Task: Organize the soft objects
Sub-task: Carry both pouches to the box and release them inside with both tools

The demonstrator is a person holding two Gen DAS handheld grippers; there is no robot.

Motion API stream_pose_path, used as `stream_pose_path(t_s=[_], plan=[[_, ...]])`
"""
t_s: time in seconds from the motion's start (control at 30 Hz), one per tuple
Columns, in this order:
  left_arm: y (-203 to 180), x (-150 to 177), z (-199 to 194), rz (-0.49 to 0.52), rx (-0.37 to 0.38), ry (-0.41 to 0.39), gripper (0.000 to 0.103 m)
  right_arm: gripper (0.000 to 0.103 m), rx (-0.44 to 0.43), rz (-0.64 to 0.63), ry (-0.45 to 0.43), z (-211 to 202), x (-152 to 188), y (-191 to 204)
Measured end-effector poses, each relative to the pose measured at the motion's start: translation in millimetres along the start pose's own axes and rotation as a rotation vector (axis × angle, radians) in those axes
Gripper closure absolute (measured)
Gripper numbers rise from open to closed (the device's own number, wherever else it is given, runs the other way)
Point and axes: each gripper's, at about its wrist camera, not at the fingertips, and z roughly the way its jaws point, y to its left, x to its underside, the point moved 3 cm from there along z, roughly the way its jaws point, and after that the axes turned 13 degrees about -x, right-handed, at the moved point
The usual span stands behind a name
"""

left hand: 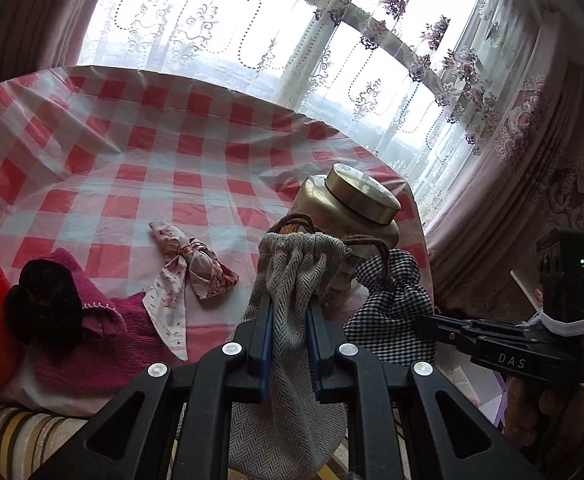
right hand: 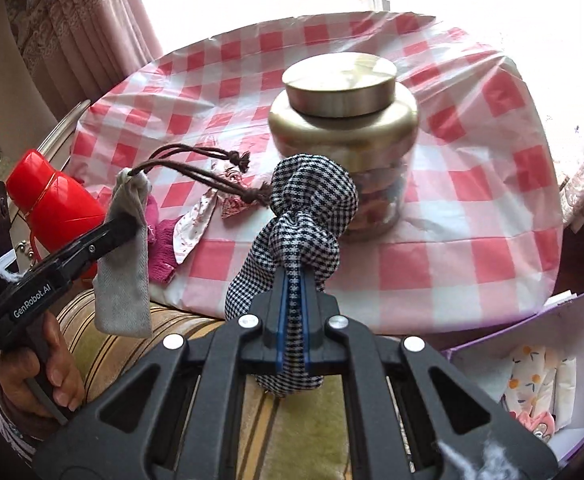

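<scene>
My left gripper (left hand: 287, 320) has its jaws closed down to the thickness of the cloth, clamping the grey herringbone drawstring pouch (left hand: 292, 280) across its middle. The pouch's gathered neck stands above the jaws at 12 o'clock; its body hangs below them toward 6 o'clock, clear of the surface (left hand: 131, 152).

My right gripper (right hand: 293, 312) has its jaws equally closed, clamping the black-and-white houndstooth pouch (right hand: 308, 208). The cinched top of this pouch rises at 12 o'clock; the lower end hangs beneath the jaws.

In the right wrist view, brown drawstring cords (right hand: 195, 168) run between the two pouches, from the grey pouch at 9 o'clock to the neck of the houndstooth pouch.

Both pouches are held in the air at the near edge of the surface, which carries a red-and-white checked cloth.

Other items:
- Glass jar with gold lid (right hand: 344, 120): upright on the surface, directly behind the houndstooth pouch at 12 o'clock.
- Pink floral fabric bow (left hand: 187, 272): lying on the surface, at 10 o'clock from my left jaws.
- Magenta knitted piece with a dark flower (left hand: 71, 312): at 9 o'clock, near edge.
- Red bottle (right hand: 55, 200): at 9 o'clock in the right wrist view.
- Purple box (right hand: 572, 360): at 4 o'clock, holding printed fabric.
</scene>
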Motion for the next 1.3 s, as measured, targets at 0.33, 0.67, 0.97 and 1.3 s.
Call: stream_pose_path(t_s=[0.33,0.67,0.97,1.3], plan=[[-42.2,7.5,0.0,0.078,0.049,0.034,0.087,0.095,0.055,0.111,-0.089,-62.0,14.1,-58.6],[-109.0,15.2,5.6,0.165,0.144,0.076,0.087,0.095,0.149,0.258,-0.158,-121.7,49.3,-130.6],[-172.7,30.9,13.3,0.267,0.21,0.123,0.087,0.087,0.142,0.374,-0.12,-96.8,78.5,-188.7],[-234.9,62.9,23.9,0.352,0.284,0.21,0.087,0.054,0.203,0.482,-0.126,-107.3,118.5,-236.7]])
